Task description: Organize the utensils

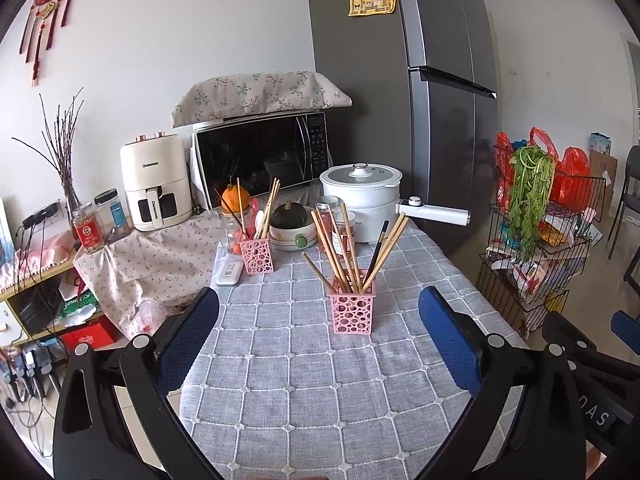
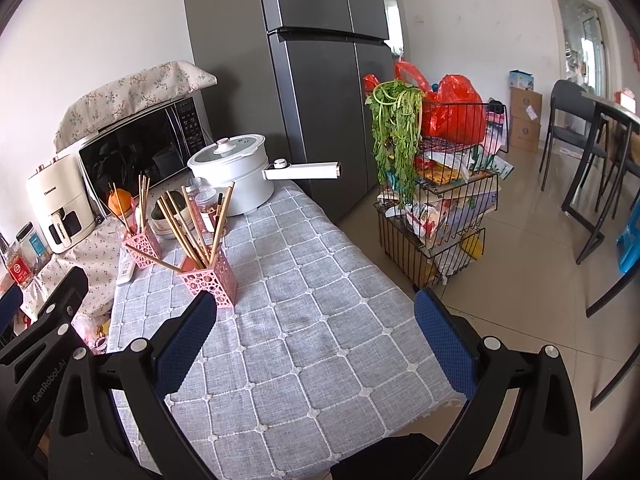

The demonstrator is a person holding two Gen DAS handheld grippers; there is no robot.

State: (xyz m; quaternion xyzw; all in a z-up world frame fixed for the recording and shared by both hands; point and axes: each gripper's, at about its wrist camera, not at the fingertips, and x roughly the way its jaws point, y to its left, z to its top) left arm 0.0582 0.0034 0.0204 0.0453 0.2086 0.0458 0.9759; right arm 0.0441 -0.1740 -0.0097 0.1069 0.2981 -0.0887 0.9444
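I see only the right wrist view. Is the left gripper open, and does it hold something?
Observer: The left gripper has its jaws wide open and holds nothing.
Operator: What is straight ahead of it?
Observer: The near pink holder with chopsticks, framed between the jaws but apart from them.
Operator: What stands left of the air fryer, outside my picture?
Observer: Past the air fryer, bare twigs stand by the wall.

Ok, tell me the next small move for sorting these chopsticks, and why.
Probably bring the left tongs forward to the near pink holder and pinch the one black chopstick among the wooden ones. Both the left and the right tongs are open and empty, and the near pink holder sits right ahead of the left one.
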